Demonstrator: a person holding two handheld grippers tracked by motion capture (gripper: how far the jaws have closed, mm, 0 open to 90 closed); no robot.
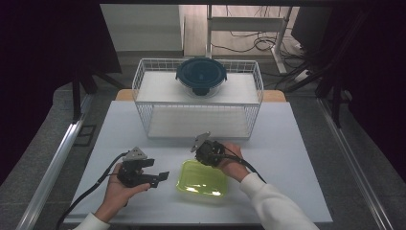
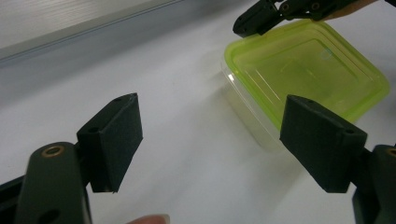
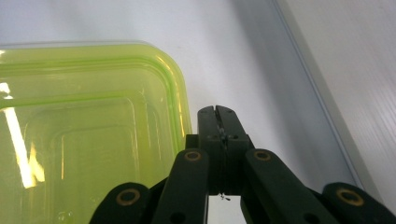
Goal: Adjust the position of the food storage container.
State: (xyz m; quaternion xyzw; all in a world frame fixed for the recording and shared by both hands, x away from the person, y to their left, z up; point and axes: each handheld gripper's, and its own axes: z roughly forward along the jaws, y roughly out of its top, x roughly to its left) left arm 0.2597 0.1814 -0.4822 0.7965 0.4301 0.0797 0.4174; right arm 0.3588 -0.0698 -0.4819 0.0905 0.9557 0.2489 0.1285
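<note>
Viewer: Container, green-lidded, sits near-centre on the surface?

Describer: Yes. Left claw gapes beside it; right claw, pressed together empty, should spread before gripping the far edge.

A pale grey desk stands on a grey floor, with a white wire rack set at its far edge. Dark curtains hang at both sides. Beyond the rack, a light wall meets a strip of wooden flooring, where black cables trail beside a white metal frame. Silver rails run along the floor on either side of the desk.
</note>
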